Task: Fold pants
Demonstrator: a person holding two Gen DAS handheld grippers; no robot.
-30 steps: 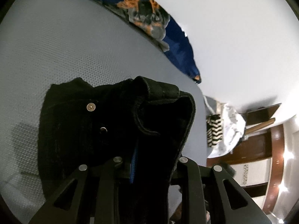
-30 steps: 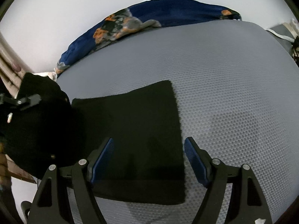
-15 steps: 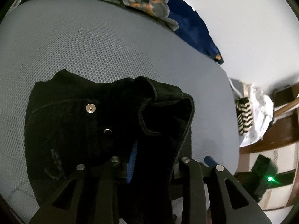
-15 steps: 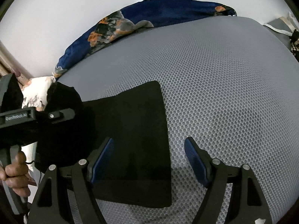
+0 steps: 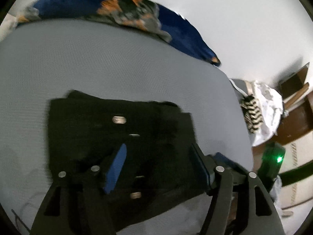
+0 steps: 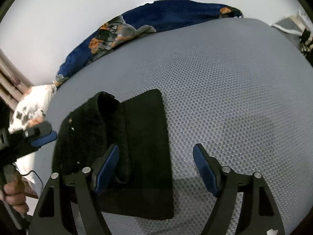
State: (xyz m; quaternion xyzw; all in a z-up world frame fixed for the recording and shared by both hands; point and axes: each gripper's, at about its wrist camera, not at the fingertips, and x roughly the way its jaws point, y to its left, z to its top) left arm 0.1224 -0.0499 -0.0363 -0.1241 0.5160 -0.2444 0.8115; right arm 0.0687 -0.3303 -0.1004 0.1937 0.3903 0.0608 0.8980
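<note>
The left gripper [image 5: 158,164] is opening its jaws over the black pants [image 6: 121,146], pads clear of the cloth. The right gripper [image 6: 156,168] hovers spread wide, its left pad above the pants, its right over bare grey mattress [image 6: 225,98]. The waistband layer lies rumpled, rivets showing; it may well spring back open, because thick denim resists a crease.

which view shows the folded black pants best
The right wrist view: the black pants lie sharp and whole on the grey mattress, waistband layer folded over the flat lower layer. The left wrist view is motion-blurred and close, with the left gripper, jaws opening, covering the near part; only rivets stand out.
</note>
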